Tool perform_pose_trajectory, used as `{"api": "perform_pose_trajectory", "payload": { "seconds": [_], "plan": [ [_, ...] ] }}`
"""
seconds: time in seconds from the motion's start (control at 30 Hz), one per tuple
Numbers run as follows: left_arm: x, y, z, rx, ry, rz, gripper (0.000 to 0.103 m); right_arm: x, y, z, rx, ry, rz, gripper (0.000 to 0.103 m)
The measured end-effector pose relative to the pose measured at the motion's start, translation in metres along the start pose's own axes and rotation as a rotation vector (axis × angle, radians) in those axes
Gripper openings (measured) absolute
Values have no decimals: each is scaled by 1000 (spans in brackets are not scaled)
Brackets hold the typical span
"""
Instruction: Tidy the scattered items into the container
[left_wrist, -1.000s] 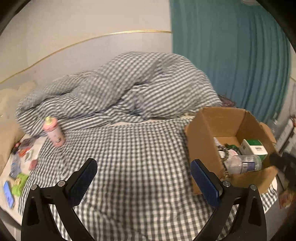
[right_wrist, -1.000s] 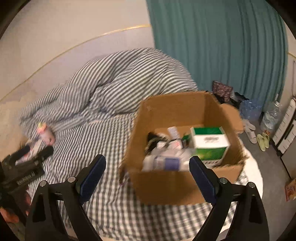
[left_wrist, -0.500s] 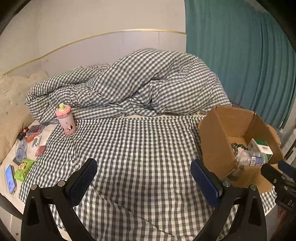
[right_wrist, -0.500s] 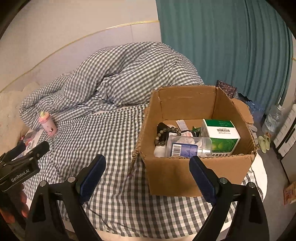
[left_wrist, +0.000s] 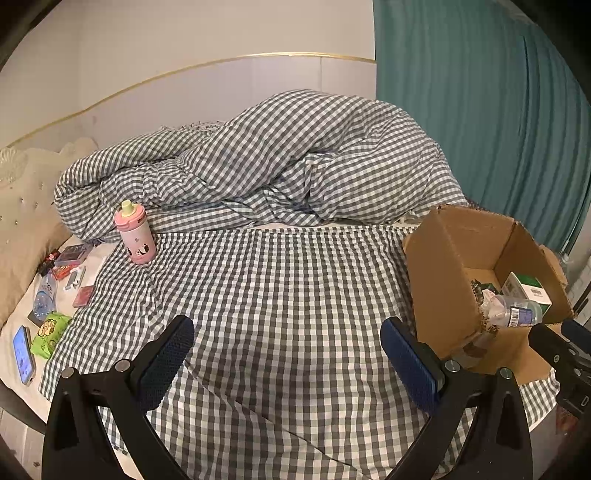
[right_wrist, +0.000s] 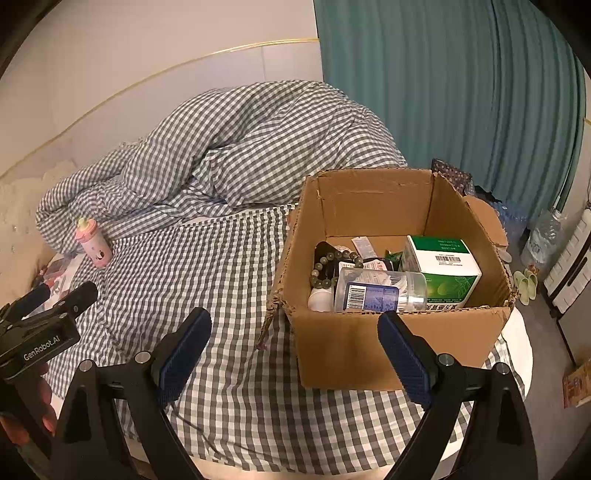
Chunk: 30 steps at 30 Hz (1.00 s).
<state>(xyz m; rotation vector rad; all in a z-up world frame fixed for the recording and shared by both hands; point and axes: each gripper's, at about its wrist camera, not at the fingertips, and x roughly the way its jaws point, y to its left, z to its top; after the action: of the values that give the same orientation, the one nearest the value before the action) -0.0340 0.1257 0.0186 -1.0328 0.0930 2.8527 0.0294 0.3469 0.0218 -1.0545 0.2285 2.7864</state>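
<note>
An open cardboard box (right_wrist: 391, 343) stands on the checked bedsheet at the right; it also shows in the left wrist view (left_wrist: 439, 280). It holds a green-and-white carton (right_wrist: 443, 269), a clear plastic jar (right_wrist: 376, 291) and a bead bracelet (right_wrist: 325, 266). A pink sippy bottle (left_wrist: 135, 232) stands upright at the far left, also in the right wrist view (right_wrist: 93, 246). Small packets, a green snack bag (left_wrist: 50, 332) and a phone (left_wrist: 24, 360) lie at the left edge. My left gripper (left_wrist: 286, 360) is open and empty above the sheet. My right gripper (right_wrist: 295, 352) is open and empty in front of the box.
A bunched checked duvet (left_wrist: 277, 162) fills the back of the bed. A cream headboard (left_wrist: 22, 206) is at the left, a teal curtain (right_wrist: 461, 92) behind the box. Slippers (right_wrist: 526, 284) and a water bottle (right_wrist: 543, 236) are on the floor at the right.
Both grippers have drawn back and steadied, so more of the bed shows. The left view has swung to take in the small items at the left edge. Both stay open.
</note>
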Motion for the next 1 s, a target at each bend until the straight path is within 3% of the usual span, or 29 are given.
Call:
{"api": "perform_pose_trajectory", "payload": {
  "seconds": [1.0],
  "plan": [
    [10, 3, -4, -34, 87, -30, 103, 4, -1, -2, -1, 24, -6, 92]
  ]
}}
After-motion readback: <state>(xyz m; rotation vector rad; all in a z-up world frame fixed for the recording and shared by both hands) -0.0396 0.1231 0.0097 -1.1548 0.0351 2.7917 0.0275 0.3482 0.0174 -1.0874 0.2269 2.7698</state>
